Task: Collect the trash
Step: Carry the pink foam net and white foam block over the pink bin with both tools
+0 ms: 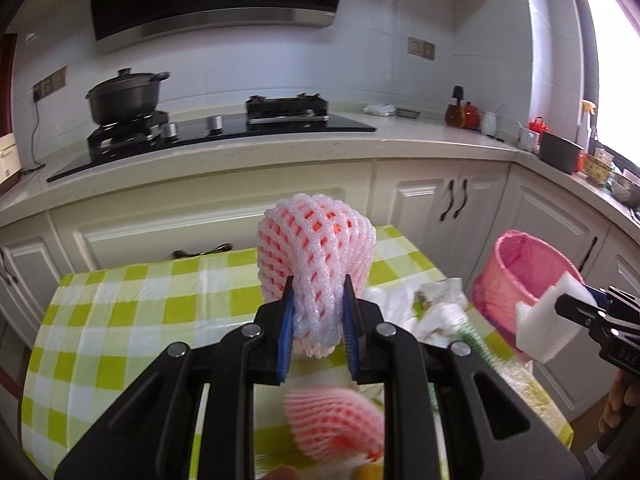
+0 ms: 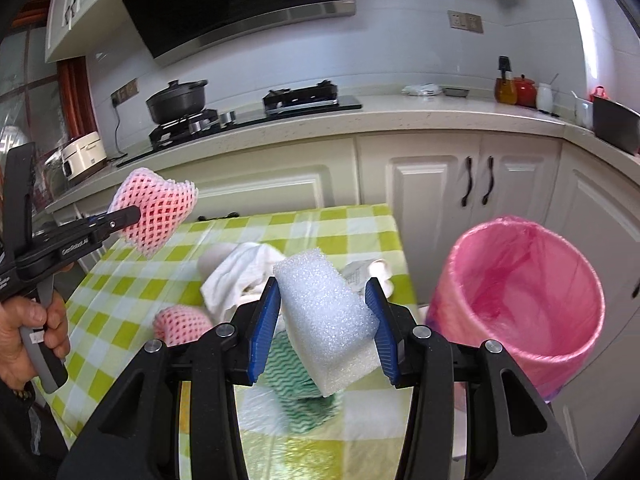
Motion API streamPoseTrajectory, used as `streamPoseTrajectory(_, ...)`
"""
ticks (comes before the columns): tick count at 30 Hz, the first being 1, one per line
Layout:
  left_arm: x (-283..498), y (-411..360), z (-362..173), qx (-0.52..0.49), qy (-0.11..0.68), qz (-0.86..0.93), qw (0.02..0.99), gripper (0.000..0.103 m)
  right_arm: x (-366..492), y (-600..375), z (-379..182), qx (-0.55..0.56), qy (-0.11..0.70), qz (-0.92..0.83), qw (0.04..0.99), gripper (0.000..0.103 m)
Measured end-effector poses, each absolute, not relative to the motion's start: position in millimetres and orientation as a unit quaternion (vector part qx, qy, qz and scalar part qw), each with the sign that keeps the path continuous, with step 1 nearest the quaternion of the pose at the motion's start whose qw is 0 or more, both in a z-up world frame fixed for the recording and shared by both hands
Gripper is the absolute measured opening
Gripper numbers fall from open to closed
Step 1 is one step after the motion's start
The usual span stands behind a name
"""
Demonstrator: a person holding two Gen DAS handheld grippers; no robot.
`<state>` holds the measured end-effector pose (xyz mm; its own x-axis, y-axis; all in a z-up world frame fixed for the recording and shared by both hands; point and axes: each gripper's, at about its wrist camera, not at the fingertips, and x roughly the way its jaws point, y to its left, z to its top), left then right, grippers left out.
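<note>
My left gripper [image 1: 318, 312] is shut on a pink foam fruit net [image 1: 316, 252] and holds it above the green checked table [image 1: 120, 304]; the net also shows in the right wrist view [image 2: 156, 210]. My right gripper [image 2: 324, 312] is shut on a white foam block [image 2: 326, 320], held above the table's right side; the block also shows in the left wrist view [image 1: 544, 320]. A bin lined with a pink bag [image 2: 520, 300] stands on the floor right of the table, also in the left wrist view [image 1: 520, 276]. A second pink foam net [image 2: 182, 322] lies on the table.
Crumpled white cloth or paper [image 2: 240, 272], a small wrapper [image 2: 360, 272] and a green wavy-patterned cloth [image 2: 292, 376] lie on the table. Behind are white cabinets [image 2: 436, 184], a counter with a hob and a black pot [image 2: 176, 100].
</note>
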<state>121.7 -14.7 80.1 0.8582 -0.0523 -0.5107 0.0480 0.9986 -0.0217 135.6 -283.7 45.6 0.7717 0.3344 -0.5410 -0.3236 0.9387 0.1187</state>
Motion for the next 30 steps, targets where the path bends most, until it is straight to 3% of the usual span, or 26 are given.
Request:
streamPoseTrajectory(19, 182, -195, 86, -0.029, 0.271, -0.207, 0.94, 0.022, 197, -426, 45, 0.052, 0.298, 0.047, 0.952, 0.044)
streamPoseTrajectory(30, 224, -284, 51, -0.04, 0.321, -0.266, 0.908, 0.025, 224, -474, 25, 0.058, 0.311, 0.017, 0.948, 0.048)
